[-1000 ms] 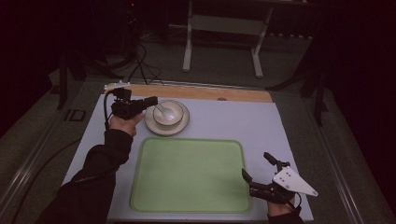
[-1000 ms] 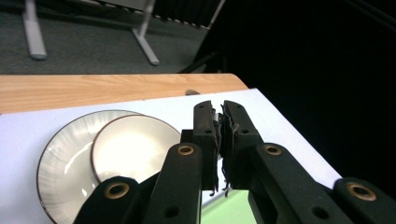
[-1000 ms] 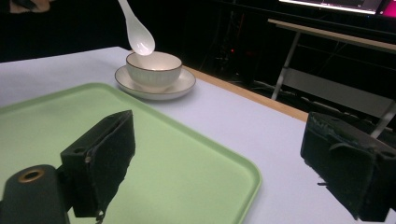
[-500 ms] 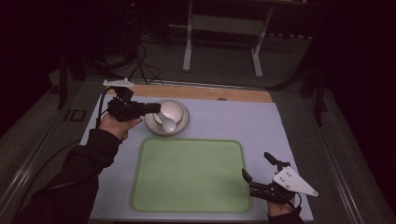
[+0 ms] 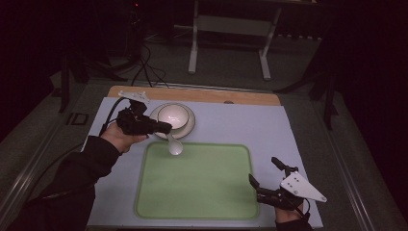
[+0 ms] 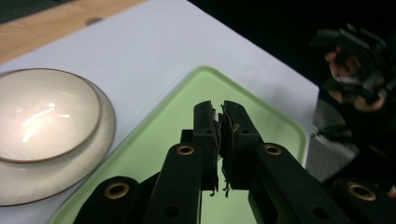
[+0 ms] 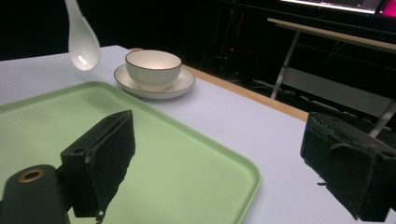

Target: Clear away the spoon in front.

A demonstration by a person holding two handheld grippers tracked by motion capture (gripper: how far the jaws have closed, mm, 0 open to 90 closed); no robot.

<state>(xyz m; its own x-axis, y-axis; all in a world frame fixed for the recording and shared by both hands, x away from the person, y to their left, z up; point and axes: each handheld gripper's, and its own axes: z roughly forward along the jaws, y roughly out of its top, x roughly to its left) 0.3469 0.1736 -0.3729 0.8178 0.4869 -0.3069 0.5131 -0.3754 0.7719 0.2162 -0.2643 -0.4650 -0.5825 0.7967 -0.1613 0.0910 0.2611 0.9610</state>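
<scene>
The green tray (image 5: pixel 199 180) lies on the pale table (image 5: pixel 250 125), with a cream bowl (image 5: pixel 173 115) on its saucer (image 5: pixel 185 129) just beyond the tray's far left corner. The left gripper (image 5: pixel 166 128) is clenched on the handle of a glossy white soup spoon (image 5: pixel 174 145), which hangs bowl-down in the air over that corner. At the tray's near right edge, the right gripper (image 5: pixel 264 175) rests with jaws spread wide on nothing.

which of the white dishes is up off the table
The spoon, dangling from the left hand-held gripper over the green tray; the bowl sits on its saucer.
</scene>
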